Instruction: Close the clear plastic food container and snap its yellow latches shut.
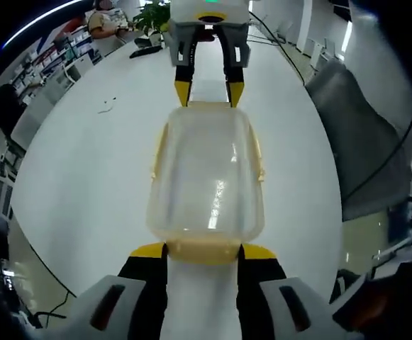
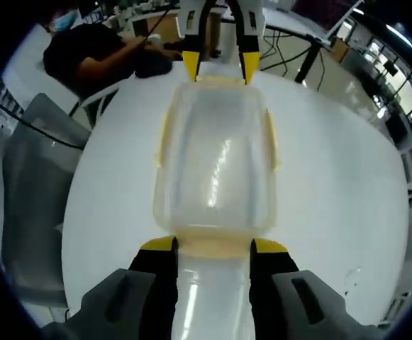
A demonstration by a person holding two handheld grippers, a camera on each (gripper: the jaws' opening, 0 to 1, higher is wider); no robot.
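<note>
A: Jaws first, in the left gripper view. The left gripper (image 1: 204, 250) stands spread, its two yellow-tipped fingers set at either side of the near short end of the clear container (image 1: 207, 173), gripping nothing that can be made out.

B: And the right gripper (image 2: 213, 244)?

A: The same at the opposite end. In the right gripper view its jaws are parted, the yellow tips flanking the near end latch (image 2: 214, 246) of the container (image 2: 215, 157). Whether the tips touch the plastic cannot be told.

B: So the box lies between the two claws?

A: Yes, lengthwise, on the white round table (image 1: 85, 177). Each view also shows the other claw at the far end, tips down at the rim: the right one (image 1: 208, 91) in the left view, the left one (image 2: 220, 67) in the right view.

B: Lid and latches?

A: The lid sits on top; pale yellow side latches (image 1: 157, 152) run along the long edges. Whether they are snapped down cannot be told.

B: Any brand or writing?

A: None legible on the container. Beyond the table, a grey chair (image 2: 32, 191) and a seated person in dark clothing (image 2: 85, 60).
</note>
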